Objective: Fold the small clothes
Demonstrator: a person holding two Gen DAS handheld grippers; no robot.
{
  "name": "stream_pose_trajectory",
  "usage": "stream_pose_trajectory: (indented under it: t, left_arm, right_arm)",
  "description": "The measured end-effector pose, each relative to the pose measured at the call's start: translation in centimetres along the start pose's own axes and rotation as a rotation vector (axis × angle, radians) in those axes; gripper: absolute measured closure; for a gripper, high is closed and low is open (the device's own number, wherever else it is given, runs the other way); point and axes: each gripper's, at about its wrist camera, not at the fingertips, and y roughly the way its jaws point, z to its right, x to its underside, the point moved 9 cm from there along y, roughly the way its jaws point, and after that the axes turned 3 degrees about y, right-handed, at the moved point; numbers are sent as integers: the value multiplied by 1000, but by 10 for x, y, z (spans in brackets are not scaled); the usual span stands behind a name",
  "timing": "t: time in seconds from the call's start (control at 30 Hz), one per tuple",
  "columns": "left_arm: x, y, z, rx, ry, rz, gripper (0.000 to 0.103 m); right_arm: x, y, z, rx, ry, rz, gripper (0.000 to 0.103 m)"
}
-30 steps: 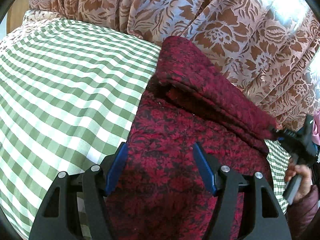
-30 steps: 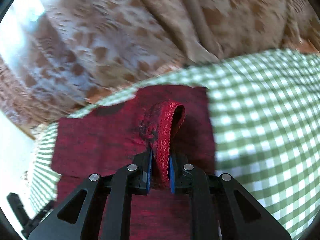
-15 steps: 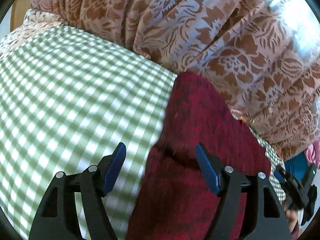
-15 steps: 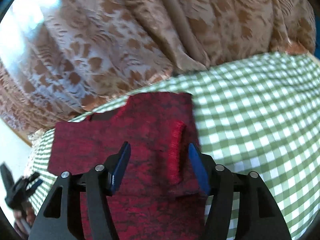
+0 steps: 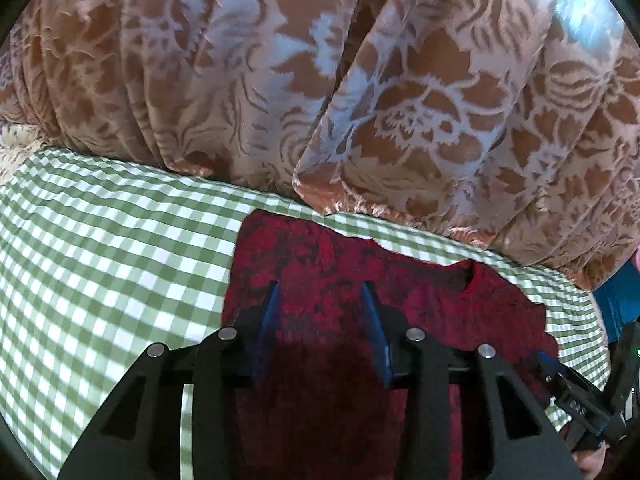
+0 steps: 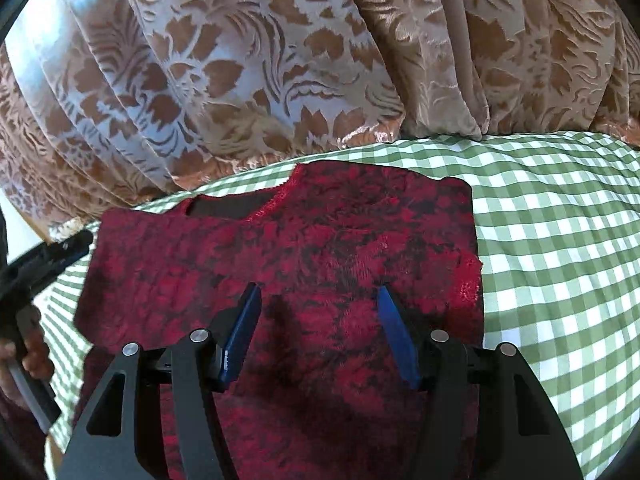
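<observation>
Red cloth with a dark floral print, one garment (image 6: 320, 248), lies flat on the green-and-white checked bedcover (image 6: 560, 240), its far edge close to the cover's far edge where the curtain hangs down. Its neckline opening shows near that far edge, and a strip of brighter red trim runs along the garment's right edge in the right wrist view. In the left wrist view the same garment (image 5: 420, 300) reaches from the middle of the cover toward its right side. The left gripper (image 5: 320, 308) hangs over the garment's left part, pointing steeply down; its jaws are closing, about a third apart, and the blue pads (image 5: 270, 312) stand clear of the cloth with nothing caught between them. The right gripper (image 6: 318, 308) hovers over the middle of the garment, tilted down at a similar slant; its jaws stand roughly half apart and grip nothing, the cloth lying smooth below the pads (image 6: 390, 320). Each tool also shows at the edge of the other's view: the right one as a dark frame at the lower right of the left wrist view, the left one at the left edge of the right wrist view with the person's hand (image 6: 32, 352) wrapped around its handle. Two grippers, one garment and one bedcover are in sight. A brown and pale floral curtain (image 6: 280, 80) fills the background, its hem touching the cover's far edge.
</observation>
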Motion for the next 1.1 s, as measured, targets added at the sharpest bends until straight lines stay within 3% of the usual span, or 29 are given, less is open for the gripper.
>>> stream_pose_trajectory:
  t: [0.13, 0.27, 0.5, 0.67, 0.73, 0.77, 0.87, 1.1]
  left_arm:
    - [26, 31, -16, -27, -43, -76, 68]
    - [43, 29, -14, -53, -14, -26, 68]
    - [37, 43, -16, -106, 20, -40, 68]
    - [38, 8, -18, -84, -64, -46, 69]
    - [44, -7, -17, -106, -57, -44, 61]
    - [48, -16, -17, -125, -54, -39, 49]
    - [64, -43, -31, -155, -44, -20, 45]
    - [113, -94, -63, -191, -27, 9, 38]
  right_arm:
    - [12, 14, 1, 7, -13, -4, 36]
    - [29, 14, -8, 75, -111, 37, 36]
    - [12, 30, -2, 66, -78, 16, 30]
    - [13, 28, -1, 46, -77, 26, 27]
    - [13, 29, -5, 30, -89, 24, 18]
    - [13, 28, -7, 38, -102, 21, 17]
    - [15, 22, -18, 57, -147, 13, 4]
    - [32, -23, -23, 46, -155, 16, 4]
